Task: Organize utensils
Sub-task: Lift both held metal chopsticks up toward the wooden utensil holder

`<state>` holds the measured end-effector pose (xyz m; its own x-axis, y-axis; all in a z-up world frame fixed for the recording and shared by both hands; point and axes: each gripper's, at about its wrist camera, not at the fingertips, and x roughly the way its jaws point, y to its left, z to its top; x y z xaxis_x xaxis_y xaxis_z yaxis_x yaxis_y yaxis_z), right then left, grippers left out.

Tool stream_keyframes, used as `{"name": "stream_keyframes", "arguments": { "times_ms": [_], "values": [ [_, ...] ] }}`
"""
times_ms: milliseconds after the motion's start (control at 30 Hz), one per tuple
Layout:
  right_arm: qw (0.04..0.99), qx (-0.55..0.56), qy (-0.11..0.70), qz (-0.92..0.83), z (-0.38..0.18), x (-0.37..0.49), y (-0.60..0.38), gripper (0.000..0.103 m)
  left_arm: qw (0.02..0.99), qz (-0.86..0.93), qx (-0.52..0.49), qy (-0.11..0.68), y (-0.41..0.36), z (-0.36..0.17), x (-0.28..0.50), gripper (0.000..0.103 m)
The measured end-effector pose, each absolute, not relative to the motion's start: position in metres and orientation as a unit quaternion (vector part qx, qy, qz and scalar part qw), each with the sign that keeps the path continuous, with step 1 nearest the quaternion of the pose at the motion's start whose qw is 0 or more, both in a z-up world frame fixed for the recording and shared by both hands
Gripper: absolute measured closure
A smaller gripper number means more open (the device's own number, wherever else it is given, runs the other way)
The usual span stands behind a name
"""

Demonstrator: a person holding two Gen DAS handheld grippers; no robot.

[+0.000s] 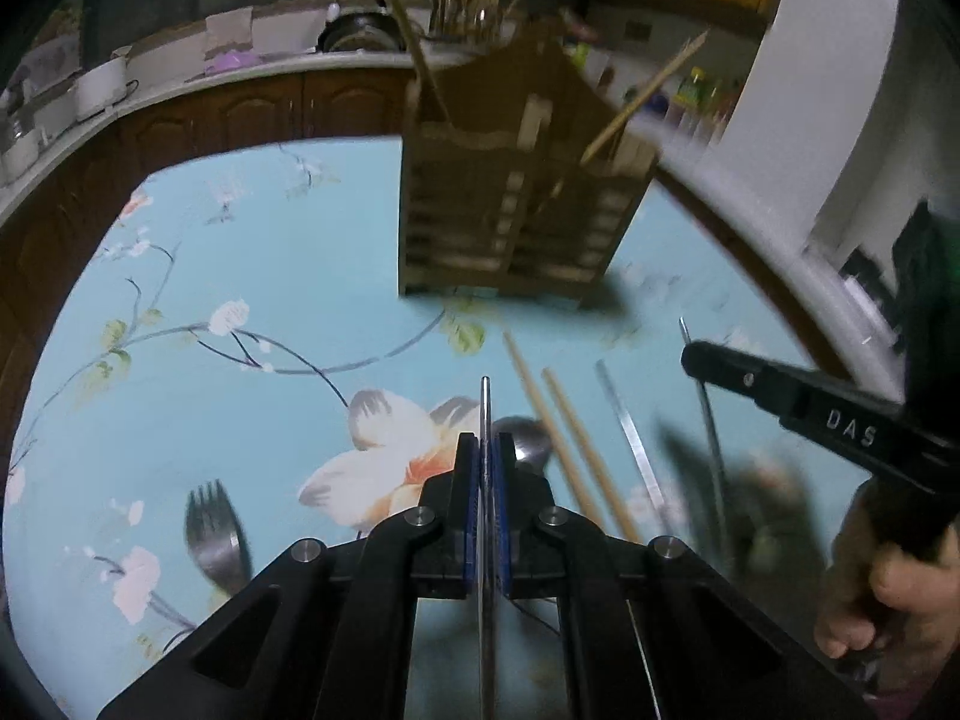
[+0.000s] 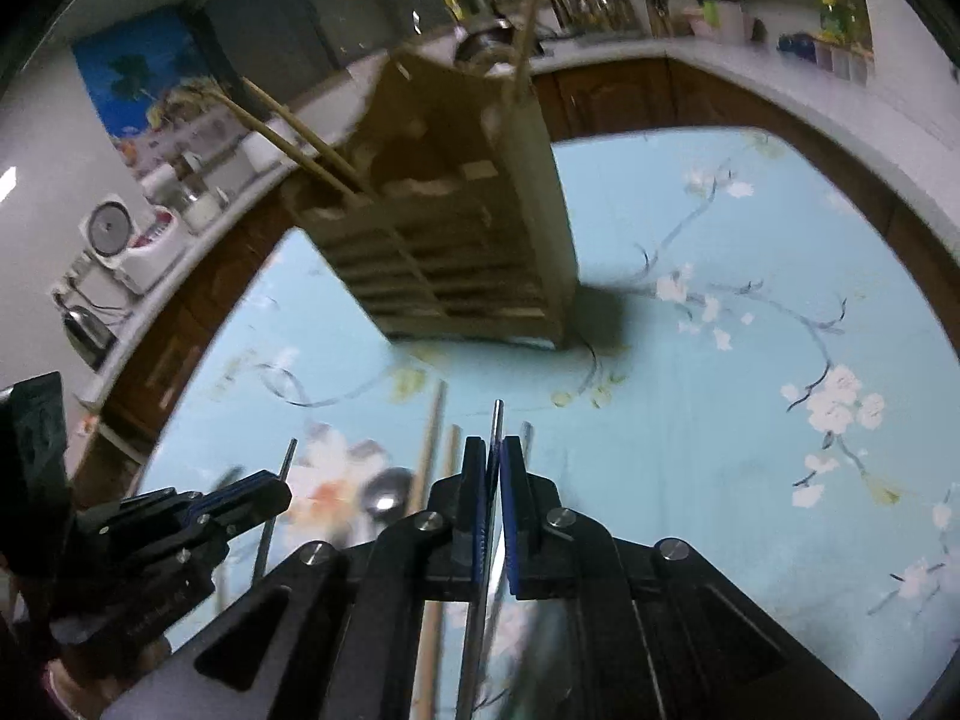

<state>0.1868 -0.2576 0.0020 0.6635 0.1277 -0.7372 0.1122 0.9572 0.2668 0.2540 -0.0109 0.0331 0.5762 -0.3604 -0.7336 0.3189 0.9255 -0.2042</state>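
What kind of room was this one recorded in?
Most likely a home kitchen: a countertop over dark wooden cabinets, a rice cooker on it, and a flowered tablecloth with cutlery.

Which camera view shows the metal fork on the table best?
The left wrist view: the fork lies at lower left on the tablecloth, tines visible though blurred. The right wrist view does not show it recognisably.

White raised lettering "DAS" on black body of right claw (image 1: 690,354), at 3 o'clock in left wrist view. No other legible text.
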Motion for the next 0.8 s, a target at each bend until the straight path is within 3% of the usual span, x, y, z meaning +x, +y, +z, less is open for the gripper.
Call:
{"name": "stream_keyframes", "arguments": {
  "times_ms": [467,800],
  "values": [
    [0.947,0.127,0.294,0.016,0.105,0.133,-0.240,0.099,0.918,-0.221,-0.070,0.321,0.050,0.115,0.171,0.100],
    [0.955,0.126,0.268,0.012,0.117,0.131,-0.247,0.099,0.927,-0.221,-0.076,0.292,0.057,0.125,0.163,0.100]
  ]
}}
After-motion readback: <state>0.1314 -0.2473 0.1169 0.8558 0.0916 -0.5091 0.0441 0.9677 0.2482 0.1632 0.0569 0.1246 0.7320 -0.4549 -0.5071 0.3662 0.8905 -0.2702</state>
